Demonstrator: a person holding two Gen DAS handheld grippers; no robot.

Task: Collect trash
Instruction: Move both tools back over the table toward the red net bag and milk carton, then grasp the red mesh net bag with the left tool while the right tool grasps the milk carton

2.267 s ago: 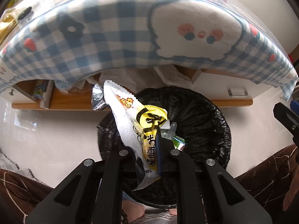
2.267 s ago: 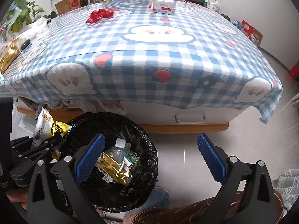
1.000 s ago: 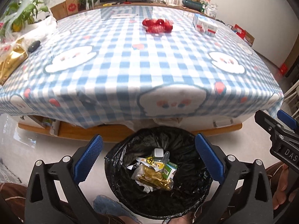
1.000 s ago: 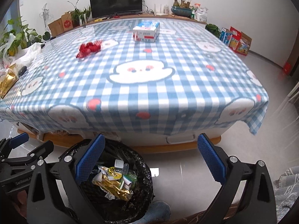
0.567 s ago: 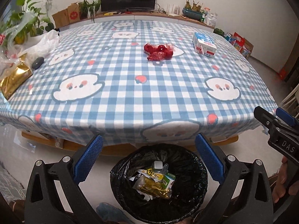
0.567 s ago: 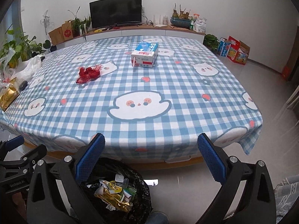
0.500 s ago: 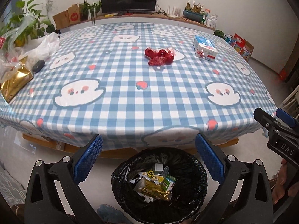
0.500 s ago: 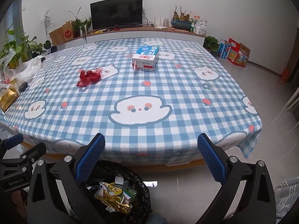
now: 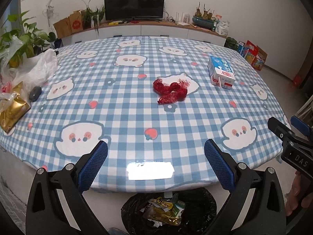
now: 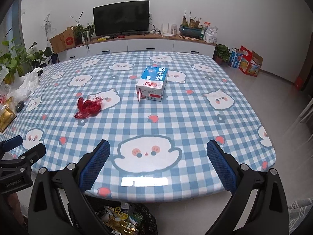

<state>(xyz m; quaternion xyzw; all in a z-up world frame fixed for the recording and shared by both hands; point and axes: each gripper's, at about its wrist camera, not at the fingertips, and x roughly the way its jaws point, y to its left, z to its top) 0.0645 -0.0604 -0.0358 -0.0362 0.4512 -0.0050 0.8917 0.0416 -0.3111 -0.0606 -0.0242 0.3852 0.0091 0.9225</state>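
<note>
Wrapper gone from my left tool [image 9: 156, 153], now in bin [image 9: 203, 199]. Both tools wide open, empty, right tool [image 10: 158, 154] too. Red net [image 9: 170, 91], carton [image 9: 221, 72] on tabletop [image 9: 125, 101].

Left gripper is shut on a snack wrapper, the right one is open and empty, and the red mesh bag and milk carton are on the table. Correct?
Not quite. The left gripper is open and empty, as the left wrist view shows. The rest holds: right gripper open, red mesh bag and milk carton on the table.
</note>
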